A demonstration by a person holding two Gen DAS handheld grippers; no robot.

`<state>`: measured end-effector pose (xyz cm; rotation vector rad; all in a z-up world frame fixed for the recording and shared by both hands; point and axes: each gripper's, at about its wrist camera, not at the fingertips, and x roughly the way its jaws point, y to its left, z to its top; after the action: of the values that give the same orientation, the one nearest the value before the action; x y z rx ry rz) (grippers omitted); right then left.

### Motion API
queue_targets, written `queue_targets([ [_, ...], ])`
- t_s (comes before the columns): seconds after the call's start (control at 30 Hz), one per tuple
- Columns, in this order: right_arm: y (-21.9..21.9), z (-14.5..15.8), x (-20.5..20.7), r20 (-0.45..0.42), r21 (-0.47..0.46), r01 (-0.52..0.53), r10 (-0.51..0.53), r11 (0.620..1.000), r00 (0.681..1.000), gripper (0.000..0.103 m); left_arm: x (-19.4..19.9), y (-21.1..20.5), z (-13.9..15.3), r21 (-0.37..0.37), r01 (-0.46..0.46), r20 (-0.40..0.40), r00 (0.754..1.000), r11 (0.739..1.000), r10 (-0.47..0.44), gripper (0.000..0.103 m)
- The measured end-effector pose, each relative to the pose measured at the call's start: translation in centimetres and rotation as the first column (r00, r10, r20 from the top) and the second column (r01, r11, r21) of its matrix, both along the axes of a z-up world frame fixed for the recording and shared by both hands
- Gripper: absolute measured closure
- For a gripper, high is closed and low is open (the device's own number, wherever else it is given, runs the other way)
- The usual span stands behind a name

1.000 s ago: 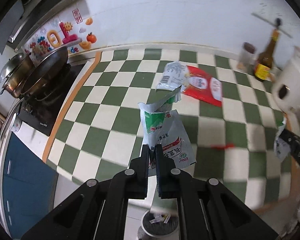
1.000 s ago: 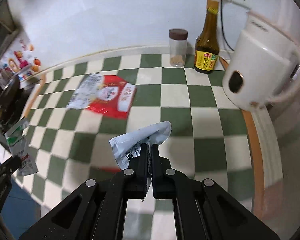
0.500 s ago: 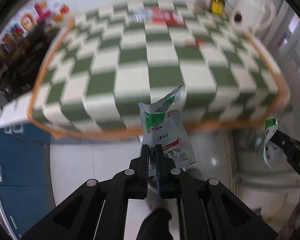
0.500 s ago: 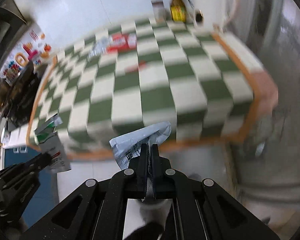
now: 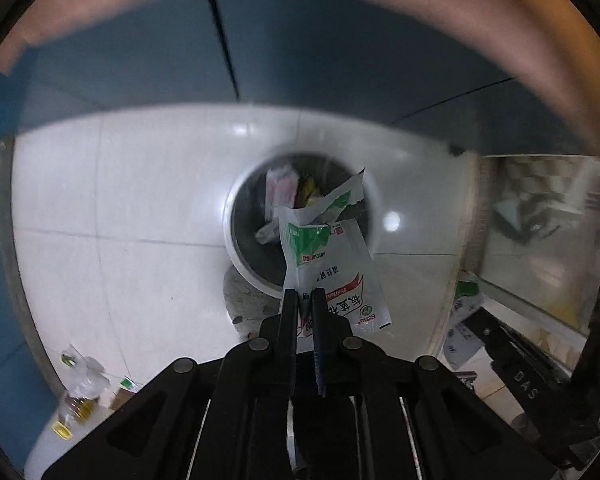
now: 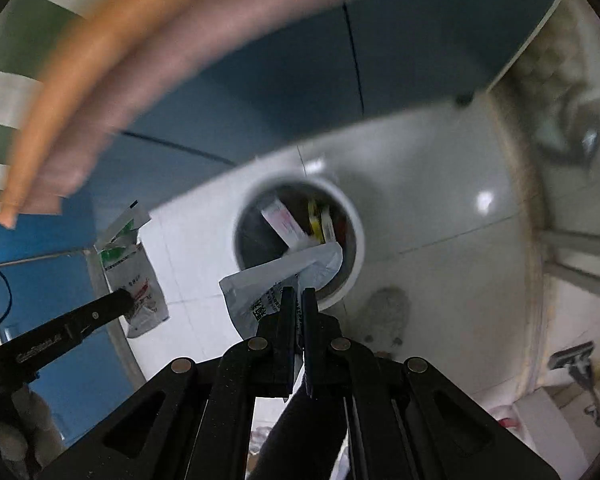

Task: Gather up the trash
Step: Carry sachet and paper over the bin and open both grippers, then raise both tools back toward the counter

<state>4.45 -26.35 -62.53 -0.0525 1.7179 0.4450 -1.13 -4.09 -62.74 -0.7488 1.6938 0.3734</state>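
above the round white bin (image 5: pixel 374 216) on the tiled floor (image 5: pixel 140 200), both grippers now hang where a second ago they faced the checkered counter. the left gripper (image 5: pixel 303 300) stays clamped on the green-and-white packet (image 5: pixel 324 256), its torn top over the bin mouth. the right gripper (image 6: pixel 299 300) stays clamped on the silver-white wrapper (image 6: pixel 284 276), which overlaps the bin's near rim. other trash already lies inside. carrying looks done; i judge that releasing is what's left.
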Motion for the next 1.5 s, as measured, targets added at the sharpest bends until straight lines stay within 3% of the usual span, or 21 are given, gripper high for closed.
queue_targets([
  [0.2,0.5,-14.8,-1.7,-0.101,-0.016,-0.039,0.038,0.999,0.994,0.099,-0.6,-1.7,-12.6,-0.035,0.024,-0.099,0.995,0.999,-0.028,0.092],
  [0.3,0.8,-19.0,-2.4,-0.131,-0.039,-0.077,0.071,0.996,0.989,0.097,-1.3,-1.7,-15.0,-0.022,0.032,-0.116,0.993,0.999,-0.035,0.091],
  [0.37,0.9,-20.5,-2.2,-0.136,-0.066,-0.090,0.080,0.994,0.987,0.094,-1.5,-1.6,-15.5,0.008,0.049,-0.123,0.991,0.999,-0.048,0.085],
  [0.4,0.9,-21.0,-2.2,-0.132,-0.079,-0.092,0.081,0.993,0.988,0.091,-1.8,-1.3,-15.5,0.024,0.049,-0.116,0.992,0.999,-0.046,0.078],
  [0.47,1.1,-21.7,-2.2,-0.140,-0.087,-0.100,0.087,0.991,0.986,0.082,-1.9,-1.1,-15.0,0.064,0.053,-0.105,0.993,0.997,-0.046,0.044],
  [0.5,1.2,-22.0,-2.2,-0.140,-0.098,-0.101,0.087,0.990,0.986,0.080,-1.9,-1.0,-14.6,0.085,0.055,-0.102,0.994,0.995,-0.046,0.009],
  [0.53,1.5,-22.0,-2.2,-0.136,-0.105,-0.102,0.088,0.989,0.987,0.079,-2.0,-0.9,-14.3,0.105,0.061,-0.103,0.993,0.993,-0.050,0.000],
  [0.63,2.2,-21.1,-2.1,-0.096,-0.152,-0.132,0.119,0.979,0.988,0.067,-2.9,0.1,-13.4,0.147,0.060,-0.105,0.993,0.987,-0.044,0.000],
  [0.7,2.4,-20.4,-2.2,-0.065,-0.177,-0.143,0.133,0.974,0.989,0.041,-3.3,0.4,-12.4,0.164,0.051,-0.101,0.994,0.985,-0.034,0.000],
  [0.73,2.4,-20.0,-2.1,-0.053,-0.189,-0.148,0.140,0.971,0.989,0.034,-3.4,0.5,-11.9,0.178,0.049,-0.102,0.994,0.983,-0.032,0.000],
  [0.8,2.5,-19.2,-1.9,-0.036,-0.195,-0.150,0.146,0.969,0.989,0.002,-3.8,0.4,-10.4,0.206,0.055,-0.105,0.994,0.977,-0.034,0.000],
  [1.17,2.4,-11.4,-2.0,0.057,-0.179,-0.166,0.179,0.970,0.982,0.000,-4.2,0.0,-3.0,0.303,0.053,-0.042,0.998,0.952,-0.043,0.000],
  [1.5,1.5,0.7,-2.2,0.118,-0.170,-0.181,0.202,0.969,0.972,0.000,-4.9,-1.1,8.3,0.358,0.090,-0.002,0.995,0.930,-0.096,0.000],
])
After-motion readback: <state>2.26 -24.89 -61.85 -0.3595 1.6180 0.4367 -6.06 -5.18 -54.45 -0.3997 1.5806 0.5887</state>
